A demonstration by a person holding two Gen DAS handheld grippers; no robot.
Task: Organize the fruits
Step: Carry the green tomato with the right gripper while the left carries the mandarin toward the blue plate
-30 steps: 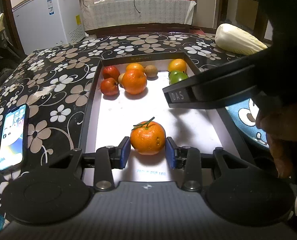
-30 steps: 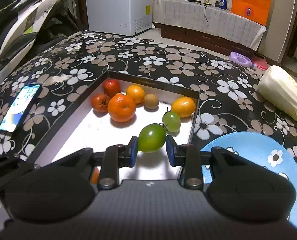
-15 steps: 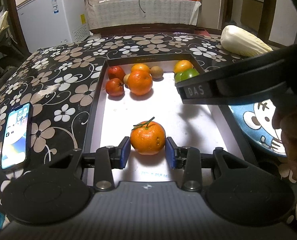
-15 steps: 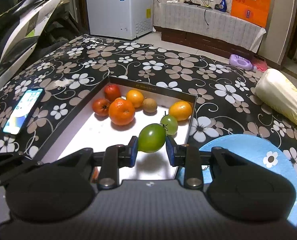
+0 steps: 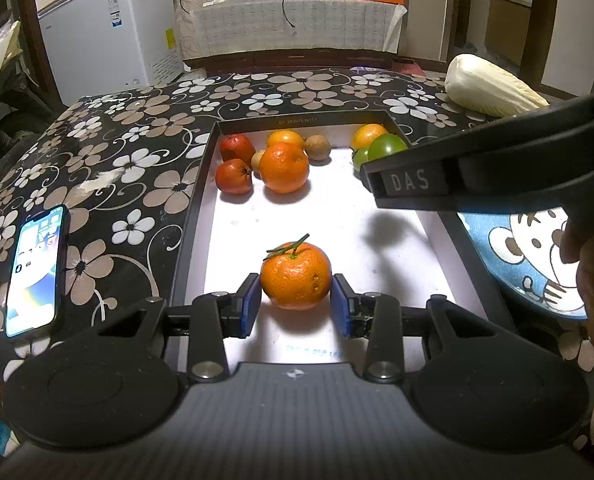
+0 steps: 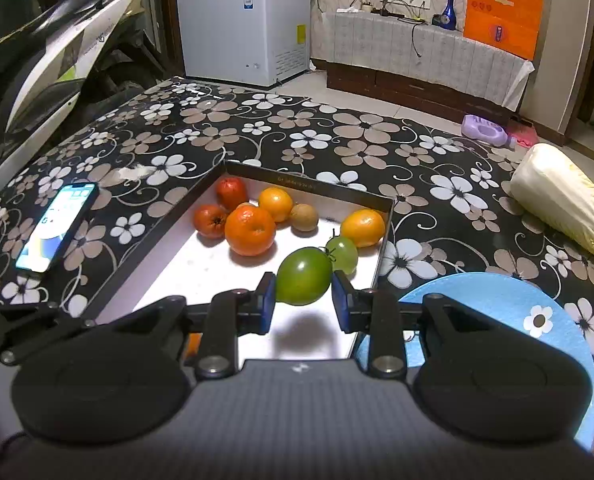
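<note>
While both tongs [image 5: 296, 306] [image 6: 303, 302] grip fruit, a white freezer [image 6: 243, 20] stands beyond the floral tablecloth [image 6: 337, 136].

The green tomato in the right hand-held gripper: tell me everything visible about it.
The green tomato is smooth, glossy and oval, evenly green with a yellowish tinge low down. It sits crosswise between the blue pads of the right hand-held gripper, clamped on both sides. Its shadow on the white tray floor lies apart from it, so it looks lifted. A smaller green tomato with a dark stem lies just behind; contact cannot be told.
</note>
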